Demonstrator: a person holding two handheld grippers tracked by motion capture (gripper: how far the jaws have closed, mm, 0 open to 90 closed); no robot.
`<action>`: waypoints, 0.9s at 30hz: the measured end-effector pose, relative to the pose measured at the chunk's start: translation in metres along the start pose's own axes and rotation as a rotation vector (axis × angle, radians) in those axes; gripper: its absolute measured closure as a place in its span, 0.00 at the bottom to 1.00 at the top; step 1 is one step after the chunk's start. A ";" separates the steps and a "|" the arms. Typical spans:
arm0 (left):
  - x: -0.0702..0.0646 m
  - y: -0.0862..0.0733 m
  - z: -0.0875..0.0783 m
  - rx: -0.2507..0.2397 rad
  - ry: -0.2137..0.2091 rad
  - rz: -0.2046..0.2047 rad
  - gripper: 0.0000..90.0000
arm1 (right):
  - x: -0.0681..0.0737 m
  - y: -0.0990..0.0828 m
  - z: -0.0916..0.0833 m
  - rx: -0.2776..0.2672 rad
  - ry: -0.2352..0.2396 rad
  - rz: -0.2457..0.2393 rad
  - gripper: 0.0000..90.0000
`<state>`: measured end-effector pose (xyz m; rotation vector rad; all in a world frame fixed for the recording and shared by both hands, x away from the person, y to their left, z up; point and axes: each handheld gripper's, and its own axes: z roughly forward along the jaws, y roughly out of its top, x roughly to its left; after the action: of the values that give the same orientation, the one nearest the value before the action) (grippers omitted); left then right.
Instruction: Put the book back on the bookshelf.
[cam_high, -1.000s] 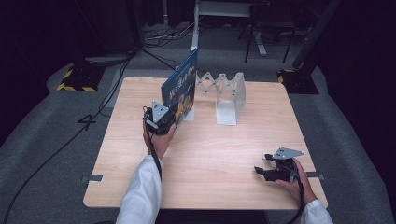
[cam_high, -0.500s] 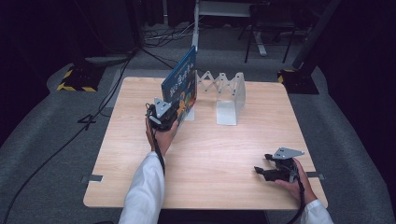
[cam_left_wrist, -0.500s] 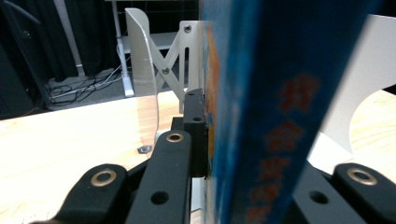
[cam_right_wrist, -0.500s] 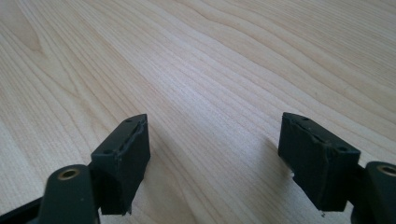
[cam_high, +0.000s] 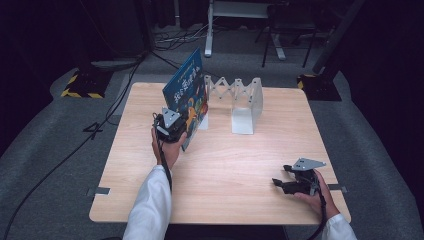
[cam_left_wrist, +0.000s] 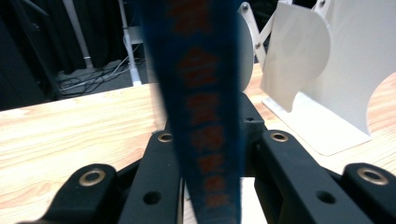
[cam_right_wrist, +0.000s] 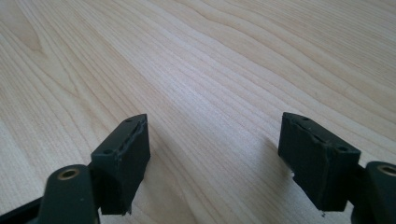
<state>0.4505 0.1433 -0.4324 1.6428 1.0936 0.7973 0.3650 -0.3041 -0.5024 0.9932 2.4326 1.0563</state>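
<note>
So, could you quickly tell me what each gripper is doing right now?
Left gripper: jaws just opening, blue hardcover book between them.
Right gripper: open, empty.

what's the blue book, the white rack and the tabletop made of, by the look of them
Blue book: looks like glossy printed card or paper, going by its thin cover and printed lettering. White rack: probably painted sheet metal or plastic, with thin flat plates and riveted scissor links. Table: pale wood or wood-look laminate, matt, with visible grain lines.

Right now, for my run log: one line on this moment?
left tongs: opening, blue book between jaws | book: upright beside white rack | right tongs: open, empty
</note>
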 end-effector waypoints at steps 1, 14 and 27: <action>0.000 0.000 -0.001 0.002 0.002 0.002 0.85 | 0.000 0.000 0.000 0.001 0.001 0.001 0.28; 0.002 -0.010 -0.013 0.018 0.018 0.056 0.79 | -0.001 0.000 0.000 0.002 0.005 -0.004 0.28; 0.002 -0.010 -0.020 0.024 0.023 0.101 0.74 | 0.000 0.000 0.000 0.004 0.009 -0.008 0.28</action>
<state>0.4310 0.1534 -0.4357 1.7239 1.0471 0.8732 0.3654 -0.3043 -0.5020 0.9811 2.4449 1.0549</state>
